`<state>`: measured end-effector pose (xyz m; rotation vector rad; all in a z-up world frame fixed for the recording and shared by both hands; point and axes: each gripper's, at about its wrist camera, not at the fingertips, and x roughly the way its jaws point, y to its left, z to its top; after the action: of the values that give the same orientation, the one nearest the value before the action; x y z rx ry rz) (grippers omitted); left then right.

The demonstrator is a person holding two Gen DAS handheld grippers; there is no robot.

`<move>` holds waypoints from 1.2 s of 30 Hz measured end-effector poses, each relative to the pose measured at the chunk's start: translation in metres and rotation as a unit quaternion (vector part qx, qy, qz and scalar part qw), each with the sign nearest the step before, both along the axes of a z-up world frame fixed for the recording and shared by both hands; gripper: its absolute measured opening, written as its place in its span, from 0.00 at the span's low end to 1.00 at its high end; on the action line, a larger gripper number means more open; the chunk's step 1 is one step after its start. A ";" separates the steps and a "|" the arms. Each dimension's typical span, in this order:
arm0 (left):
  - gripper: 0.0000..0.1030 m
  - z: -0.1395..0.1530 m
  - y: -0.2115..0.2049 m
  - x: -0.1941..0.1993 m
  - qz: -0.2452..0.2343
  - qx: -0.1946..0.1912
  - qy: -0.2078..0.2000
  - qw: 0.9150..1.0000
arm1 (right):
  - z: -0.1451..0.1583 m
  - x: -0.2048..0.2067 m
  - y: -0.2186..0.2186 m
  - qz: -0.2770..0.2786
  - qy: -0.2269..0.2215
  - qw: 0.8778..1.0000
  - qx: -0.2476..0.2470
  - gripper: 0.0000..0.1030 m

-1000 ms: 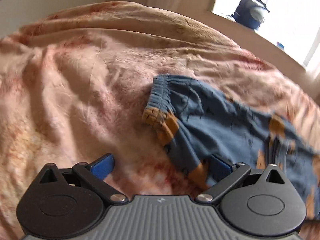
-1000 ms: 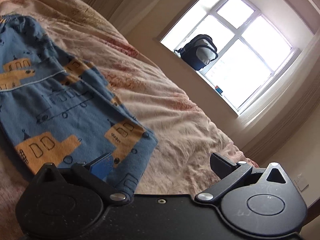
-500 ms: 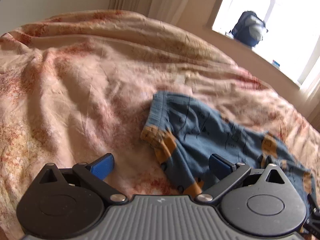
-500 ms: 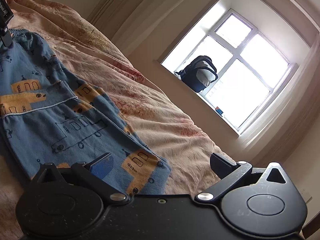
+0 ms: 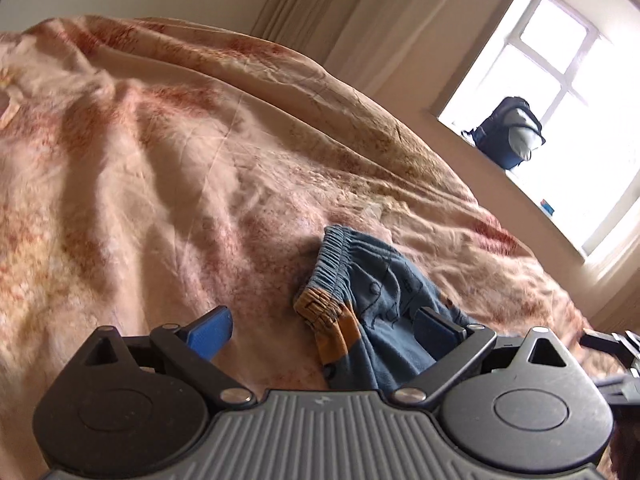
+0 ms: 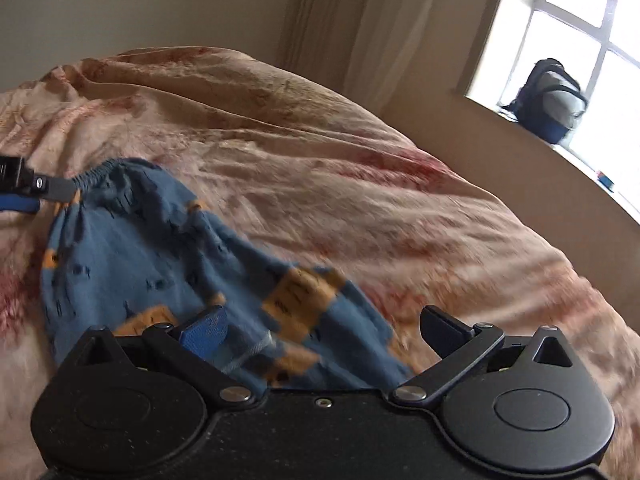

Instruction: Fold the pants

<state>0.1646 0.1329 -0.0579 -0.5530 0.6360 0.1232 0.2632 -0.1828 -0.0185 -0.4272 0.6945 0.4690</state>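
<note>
On the bed (image 5: 168, 184): a pink patterned cover is seen spread wide, with wrinkles running across it.
Left gripper (image 5: 324, 326): it is held low above the cover, jaws spread apart and nothing between them; the blue left pad is seen over bare cover, the right finger over the cloth.
Pants (image 6: 168, 256): a small blue pair with orange prints is laid rumpled near the middle of the bed, the gathered waistband (image 5: 334, 256) turned toward the left side and the legs trailed to the right.
Right gripper (image 6: 324, 326): it is poised over the leg end, fingers wide and empty; the cloth below is blurred, so contact cannot be judged with certainty.
Window (image 5: 560, 92): a dark backpack (image 6: 554, 100) is seen on the sill, well apart from the work.
Step in hand: a grasp at both ends is judged to be in preparation.
How it is best done: the waistband corner should be pinched through both layers, the hems taken together on the right, and the cloth drawn taut before anything is folded, so that the creases are not trapped.
</note>
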 end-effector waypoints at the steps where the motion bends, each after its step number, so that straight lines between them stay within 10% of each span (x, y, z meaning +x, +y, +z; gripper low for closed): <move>1: 0.94 -0.002 0.003 -0.001 0.008 -0.008 -0.005 1.000 | 0.003 0.016 0.010 0.020 0.005 1.000 0.000 0.99; 9: 0.43 -0.011 0.014 0.004 0.009 -0.047 -0.010 0.999 | 0.000 0.086 0.080 0.121 0.126 0.984 0.013 0.55; 14: 0.20 -0.009 0.012 0.004 -0.010 -0.041 -0.031 0.999 | -0.016 0.078 0.111 0.175 0.176 0.969 0.008 0.54; 22: 0.20 -0.011 0.006 0.013 -0.024 -0.015 -0.008 1.000 | -0.032 0.076 0.125 0.146 0.160 0.976 -0.027 0.26; 36: 0.53 -0.031 0.026 0.021 -0.029 -0.117 0.010 0.993 | -0.048 0.097 0.106 0.124 0.181 0.976 0.006 0.31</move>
<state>0.1859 0.1592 -0.0893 -0.7590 0.6893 -0.0014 0.3604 -0.0773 -0.0669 -0.4244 0.9952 0.7997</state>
